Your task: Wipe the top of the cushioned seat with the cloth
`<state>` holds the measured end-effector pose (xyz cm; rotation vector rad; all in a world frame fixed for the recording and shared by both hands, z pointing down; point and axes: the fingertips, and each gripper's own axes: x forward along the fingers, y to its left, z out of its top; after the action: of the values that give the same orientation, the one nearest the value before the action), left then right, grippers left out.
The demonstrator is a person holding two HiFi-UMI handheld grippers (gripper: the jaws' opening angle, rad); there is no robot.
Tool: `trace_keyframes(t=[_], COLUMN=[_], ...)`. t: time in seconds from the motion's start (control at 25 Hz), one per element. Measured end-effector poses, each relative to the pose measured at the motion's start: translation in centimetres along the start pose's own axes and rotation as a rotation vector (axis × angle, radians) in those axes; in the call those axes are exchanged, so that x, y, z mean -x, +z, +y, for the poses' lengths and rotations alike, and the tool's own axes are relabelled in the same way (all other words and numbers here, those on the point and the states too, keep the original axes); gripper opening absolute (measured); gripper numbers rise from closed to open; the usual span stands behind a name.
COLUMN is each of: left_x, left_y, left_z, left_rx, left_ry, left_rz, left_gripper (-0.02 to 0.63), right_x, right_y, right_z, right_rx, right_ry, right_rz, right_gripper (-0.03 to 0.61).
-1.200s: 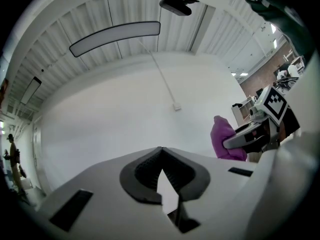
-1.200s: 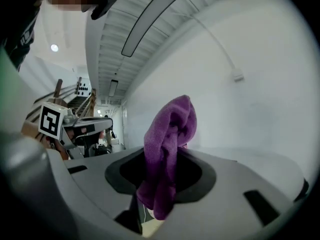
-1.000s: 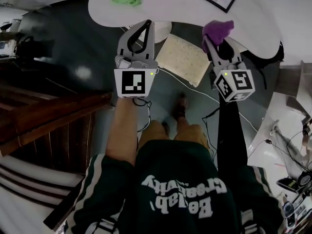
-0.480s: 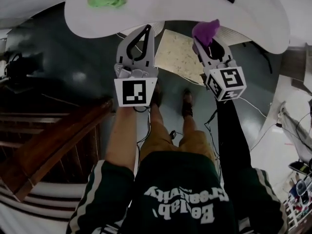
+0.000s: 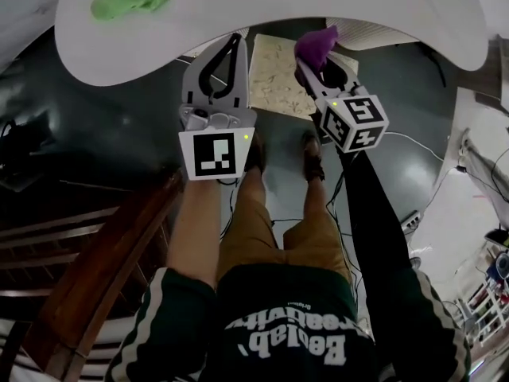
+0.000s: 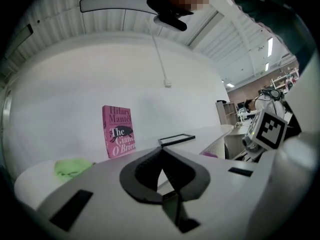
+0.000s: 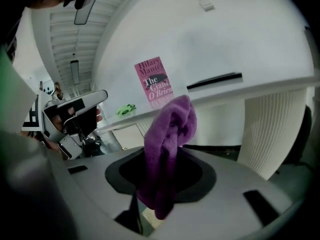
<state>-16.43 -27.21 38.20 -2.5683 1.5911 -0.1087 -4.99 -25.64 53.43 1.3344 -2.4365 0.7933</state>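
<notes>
Purple cloth (image 7: 169,134) clamped in right gripper (image 5: 314,60), bunched lengthwise along jaws.
Left gripper (image 5: 229,50) closed, empty; cushioned seat (image 5: 274,74) below, far end at white table (image 5: 238,14) edge.

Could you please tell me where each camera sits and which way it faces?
Head view: on the person's head, looking steeply down at left tool, right tool, cushioned seat and table; arms, legs, shoes show.
Left gripper view: on the left tool, looking along its shut jaws toward a pink book; right tool's marker cube at right.
Right gripper view: on the right tool, looking along jaws shut on the purple cloth; left tool at left.
Shared: both gripper views show the pink book and green cloth.
</notes>
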Motion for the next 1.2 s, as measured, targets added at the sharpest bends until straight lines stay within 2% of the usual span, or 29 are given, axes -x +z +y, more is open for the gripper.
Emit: trace_keyframes(t=[0.08,0.2,0.4,0.6,0.72,0.84,0.96,1.2], left_x=[-0.1,0.0,0.7,1.0,1.0,1.0,0.8,-0.2], left_y=[-1.2,-2.8,-5.6,-6.6,-6.9,-7.4,-7.7,-7.7], left_z=[0.4,0.8,1.2,2.8,3.3,3.3,3.1,2.3], left_rx=[0.004,0.03,-0.026,0.003,0.003,0.0,-0.003,0.028], left_ry=[-0.009,-0.008,-0.05,-0.022,-0.022,-0.032,-0.044,-0.03], left_rz=[0.005,0.006,0.063,0.061,0.057,0.061,0.065,0.05], left_gripper=[0.014,0.014,0.014,0.014,0.014,0.014,0.014,0.014], right_x=[-2.2,-5.7,-11.1,-16.0,-18.1,-19.4,-19.8,-18.1], right_y=[-2.5,-6.2,-9.3,-13.1,-14.8,-16.6,-17.7,-17.8], right_z=[-0.3,-0.7,-0.3,-0.9,-1.7,-2.8,-3.9,-5.4], right_rx=[-0.064,-0.094,-0.131,-0.164,-0.218,-0.274,-0.32,-0.288], right_ry=[0.017,0.018,0.017,-0.007,-0.037,-0.078,-0.106,-0.105], right_rz=[0.069,0.18,0.256,0.374,0.435,0.511,0.537,0.561], right_gripper=[0.139,0.137,0.138,0.138,0.138,0.138,0.138,0.137])
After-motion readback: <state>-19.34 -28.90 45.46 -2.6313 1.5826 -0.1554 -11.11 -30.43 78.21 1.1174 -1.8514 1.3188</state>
